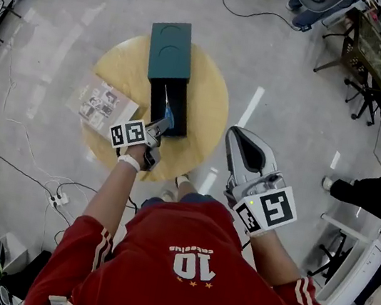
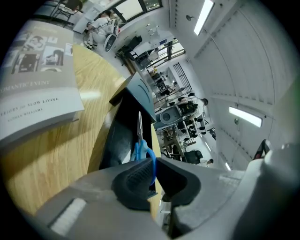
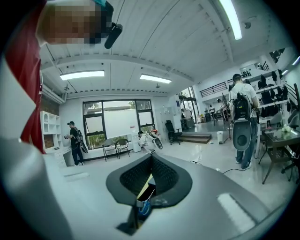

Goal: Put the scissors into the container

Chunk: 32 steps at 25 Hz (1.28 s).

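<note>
Left gripper [image 2: 154, 161]: my jaws are clamped on the blue handle of the scissors [image 2: 139, 133], blades pointing ahead into the open black container [image 2: 117, 136]. Right gripper [image 3: 151, 161]: jaws together, empty, well apart. Insertion under way; I judge lowering, then release, comes next.

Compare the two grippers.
The left gripper grips the scissors by the blue handle; the right gripper holds nothing. The left reaches over the table at the container; the right hangs off the table, over the floor. Both are shut.
</note>
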Available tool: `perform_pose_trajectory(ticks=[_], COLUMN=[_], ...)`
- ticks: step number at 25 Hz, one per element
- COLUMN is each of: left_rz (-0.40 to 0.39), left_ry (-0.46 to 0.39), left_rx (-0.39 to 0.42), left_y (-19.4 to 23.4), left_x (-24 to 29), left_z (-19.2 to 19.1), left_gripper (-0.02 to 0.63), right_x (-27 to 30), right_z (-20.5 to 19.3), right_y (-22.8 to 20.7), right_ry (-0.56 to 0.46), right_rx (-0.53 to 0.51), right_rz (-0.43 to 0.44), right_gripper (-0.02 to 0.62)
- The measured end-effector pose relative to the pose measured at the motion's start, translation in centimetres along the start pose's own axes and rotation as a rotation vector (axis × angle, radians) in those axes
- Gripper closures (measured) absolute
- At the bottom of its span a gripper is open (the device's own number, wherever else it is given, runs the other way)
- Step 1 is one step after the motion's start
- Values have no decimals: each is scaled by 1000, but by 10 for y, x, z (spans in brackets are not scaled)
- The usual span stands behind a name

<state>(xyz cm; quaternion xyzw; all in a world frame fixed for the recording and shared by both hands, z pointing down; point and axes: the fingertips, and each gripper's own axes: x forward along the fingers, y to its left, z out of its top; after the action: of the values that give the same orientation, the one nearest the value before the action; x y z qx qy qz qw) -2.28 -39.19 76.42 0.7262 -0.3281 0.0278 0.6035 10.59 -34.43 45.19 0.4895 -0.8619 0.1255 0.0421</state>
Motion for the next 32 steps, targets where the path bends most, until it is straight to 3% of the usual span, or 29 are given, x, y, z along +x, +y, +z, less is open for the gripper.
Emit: perform_pose_trajectory(ticks=[9, 18, 23, 32], left_rz=[61, 276, 260, 230], left_ry=[20, 96, 38, -102], left_rx=[61, 295, 314, 453], left_y=[3, 12, -1, -55], left_x=[-7, -32, -47, -89], left_z=[-3, -8, -1, 19], left_gripper=[494, 445, 445, 445], right_x=[-2, -6, -8, -21], right_z=[-3, 0, 5, 19], right_y=[1, 5, 14, 35], right_ry=[4, -7, -16, -50], right_rx=[17, 21, 13, -19], right_rz=[5, 8, 22, 40], right_gripper=[606, 606, 606, 606])
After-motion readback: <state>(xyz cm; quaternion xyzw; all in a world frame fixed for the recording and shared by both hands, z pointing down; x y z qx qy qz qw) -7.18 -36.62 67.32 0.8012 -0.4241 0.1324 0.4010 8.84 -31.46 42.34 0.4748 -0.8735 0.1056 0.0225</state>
